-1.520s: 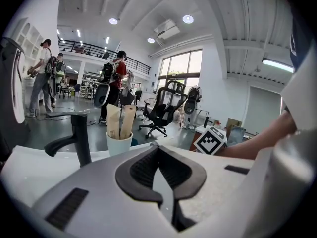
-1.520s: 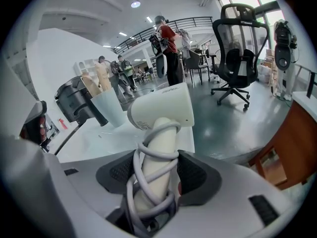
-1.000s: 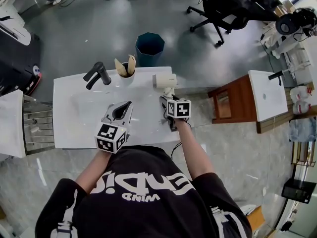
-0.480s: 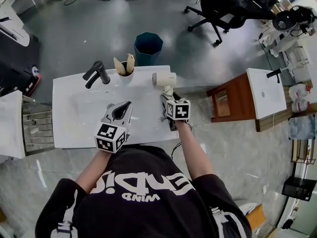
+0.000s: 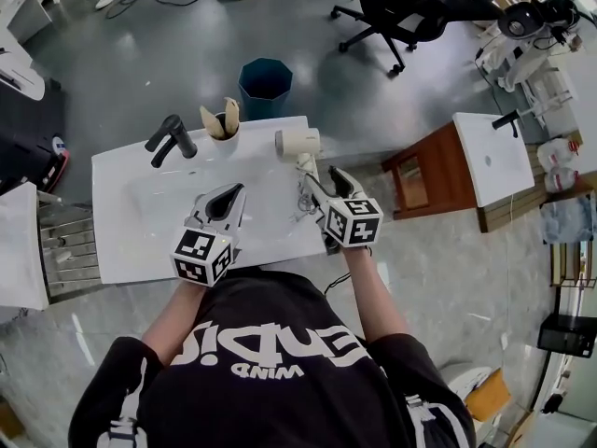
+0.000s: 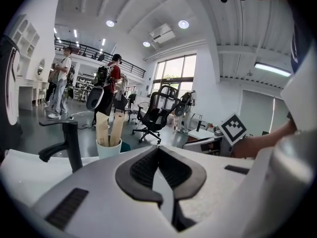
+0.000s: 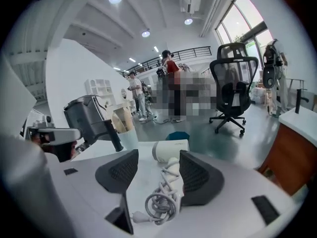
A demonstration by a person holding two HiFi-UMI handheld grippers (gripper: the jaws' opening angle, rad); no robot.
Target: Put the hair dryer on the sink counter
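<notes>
Black faucet [image 5: 170,138] stands at the far left edge of the sink counter [image 5: 131,241]. Just right of it, on the same far edge, is a white cup [image 5: 222,134] holding two upright wooden pieces [image 5: 229,113]. On the grey floor beyond the far edge stands a dark teal bin [image 5: 264,82], top open. Black office chair [image 5: 396,7] stands further off, to the right. Wooden cabinet [image 5: 420,180] sits right of the counter, apart from it, adjoining a white top [image 5: 490,161] with a small black tap [image 5: 511,119]. A person [image 6: 60,86] stands in the background, others nearby.
</notes>
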